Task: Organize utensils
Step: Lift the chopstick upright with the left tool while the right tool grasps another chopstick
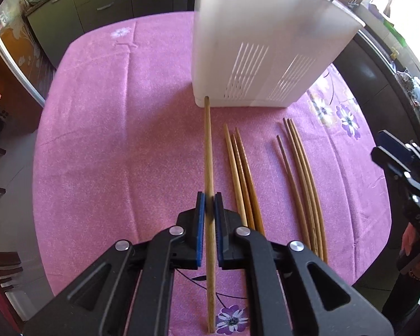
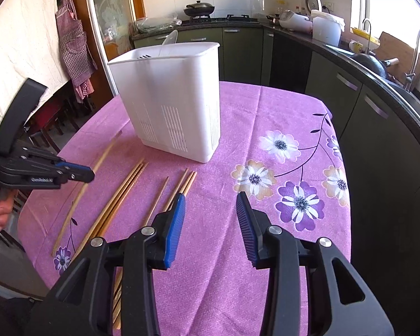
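A white slotted utensil holder (image 1: 254, 42) (image 2: 176, 100) stands on the pink tablecloth. My left gripper (image 1: 209, 200) is over a single light wooden chopstick (image 1: 208, 145) lying on the cloth, its blue pads close on either side of it; the chopstick (image 2: 98, 165) still rests flat and points at the holder's base. To its right lie a bundle of three chopsticks (image 1: 242, 173) (image 2: 120, 193) and a darker group of several (image 1: 302, 179) (image 2: 182, 184). My right gripper (image 2: 210, 204) is open and empty above the cloth, right of the dark group. It shows in the left wrist view (image 1: 392, 154).
The table's pink cloth (image 2: 266, 128) has a flower print on the right. Dark kitchen cabinets and a counter with a sink (image 2: 378, 64) run behind and to the right. A wok (image 2: 198, 8) sits on the stove. A chair (image 2: 47, 117) stands at the left.
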Available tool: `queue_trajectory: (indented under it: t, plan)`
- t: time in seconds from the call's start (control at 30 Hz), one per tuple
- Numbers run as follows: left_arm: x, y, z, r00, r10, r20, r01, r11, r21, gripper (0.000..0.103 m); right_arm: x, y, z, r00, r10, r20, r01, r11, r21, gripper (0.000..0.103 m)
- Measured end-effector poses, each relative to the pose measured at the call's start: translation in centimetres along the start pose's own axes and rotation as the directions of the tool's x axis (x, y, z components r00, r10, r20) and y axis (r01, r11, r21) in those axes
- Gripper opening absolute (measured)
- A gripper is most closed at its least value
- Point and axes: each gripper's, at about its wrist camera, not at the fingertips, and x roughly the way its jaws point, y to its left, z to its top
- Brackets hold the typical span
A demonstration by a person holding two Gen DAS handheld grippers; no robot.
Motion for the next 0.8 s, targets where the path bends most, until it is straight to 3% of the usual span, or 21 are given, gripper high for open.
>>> queue_trajectory:
  t: [0.17, 0.27, 0.37, 0.43, 0.8]
  plan:
    - [-5.2, 0.8, -1.3, 0.989, -0.013, 0.144, 0.009, 1.0, 0.028, 0.007, 2.2, 0.8, 0.5, 0.989, 0.065, -0.136, -0.065, 0.998, 0.003, 0.038]
    - [-8.1, 1.1, -2.4, 0.975, -0.01, 0.222, -0.001, 0.999, 0.05, 0.007, 4.2, 1.2, 0.8, 0.961, 0.112, -0.253, -0.107, 0.994, 0.032, 0.038]
    - [-10.1, 0.9, -3.4, 0.962, -0.011, 0.274, -0.008, 0.998, 0.067, 0.007, 6.2, 1.2, 0.9, 0.925, 0.143, -0.353, -0.122, 0.989, 0.08, 0.023]
    - [-10.9, 1.0, -4.0, 0.954, -0.011, 0.299, -0.013, 0.997, 0.076, 0.007, 7.1, 1.2, 1.1, 0.909, 0.139, -0.393, -0.108, 0.989, 0.1, 0.012]
    - [-11.3, 0.4, -5.3, 0.945, -0.023, 0.327, -0.015, 0.994, 0.112, 0.007, 9.8, 2.8, 1.6, 0.861, 0.085, -0.501, -0.039, 0.994, 0.102, 0.011]
